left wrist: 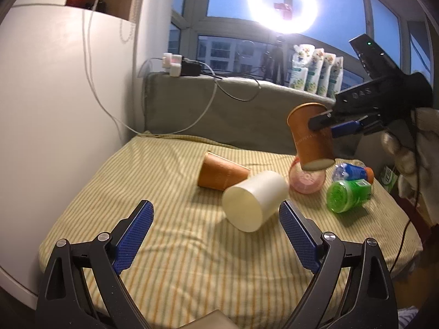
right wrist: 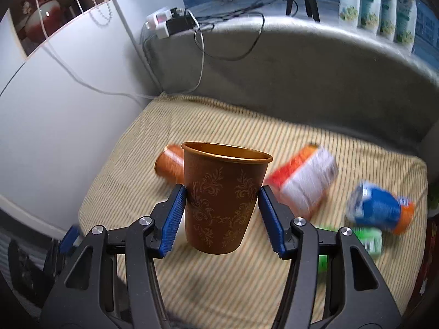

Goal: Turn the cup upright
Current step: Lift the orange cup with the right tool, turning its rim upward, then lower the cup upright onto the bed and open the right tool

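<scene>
**Held cup, mouth up, clear of the striped cloth**

The right gripper [right wrist: 221,213] has its two blue pads closed against opposite sides of the brown patterned cup [right wrist: 223,197], at about mid-height of the wall. In the right wrist view the cup sits at frame centre with its rim toward the top of the frame and its narrower base toward the bottom, so its long axis runs nearly vertical and crosses the line between the pads at a right angle. In the left wrist view the same cup [left wrist: 311,134] appears at right of centre, its base hanging above the pink cup [left wrist: 306,181] and not touching the striped cloth [left wrist: 164,246]; here the axis leans slightly, base swung toward the right edge of the frame. The remaining move therefore seems to turn on lowering along that axis until the base meets the cloth flat.

The left gripper [left wrist: 216,235] stands wide open at the bottom of its frame and holds nothing. Between and just beyond its fingertips lies a white cup [left wrist: 253,201] on its side, closed base toward the camera; a second brown cup [left wrist: 221,172] lies on its side behind it, touching or nearly touching. The right gripper alone is in contact with the held cup.
</scene>
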A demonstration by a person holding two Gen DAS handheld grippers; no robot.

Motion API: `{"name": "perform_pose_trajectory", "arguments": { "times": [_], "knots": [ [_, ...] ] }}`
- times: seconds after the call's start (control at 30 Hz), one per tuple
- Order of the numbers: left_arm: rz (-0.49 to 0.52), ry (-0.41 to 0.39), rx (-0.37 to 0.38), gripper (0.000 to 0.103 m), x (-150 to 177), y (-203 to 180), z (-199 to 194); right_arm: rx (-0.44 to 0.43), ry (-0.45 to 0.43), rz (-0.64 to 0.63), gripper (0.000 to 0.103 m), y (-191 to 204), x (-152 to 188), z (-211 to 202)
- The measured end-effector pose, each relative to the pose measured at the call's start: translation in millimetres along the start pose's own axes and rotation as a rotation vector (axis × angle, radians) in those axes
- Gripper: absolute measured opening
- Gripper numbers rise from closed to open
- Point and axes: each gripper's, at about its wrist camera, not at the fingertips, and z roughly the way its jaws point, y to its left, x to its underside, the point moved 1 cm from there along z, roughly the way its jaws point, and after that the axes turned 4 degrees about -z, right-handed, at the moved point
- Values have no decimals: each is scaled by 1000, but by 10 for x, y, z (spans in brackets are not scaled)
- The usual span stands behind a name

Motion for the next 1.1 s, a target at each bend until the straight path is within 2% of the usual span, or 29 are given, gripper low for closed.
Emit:
{"name": "perform_pose_trajectory", "arguments": {
  "times": [0.27,0.57,0.7,1.1],
  "knots": [
    [58,53,33,93,31,-292,52,-57,75,39,57,-179,516,-65],
    [96,116,77,93,65,-557,153,-123,159,109,57,-345,894,195],
    [110,132,84,93,70,-641,192,-148,198,113,57,-410,967,358],
    [132,165,90,93,75,-799,293,-178,204,125,60,-491,952,527]
  ]
}}
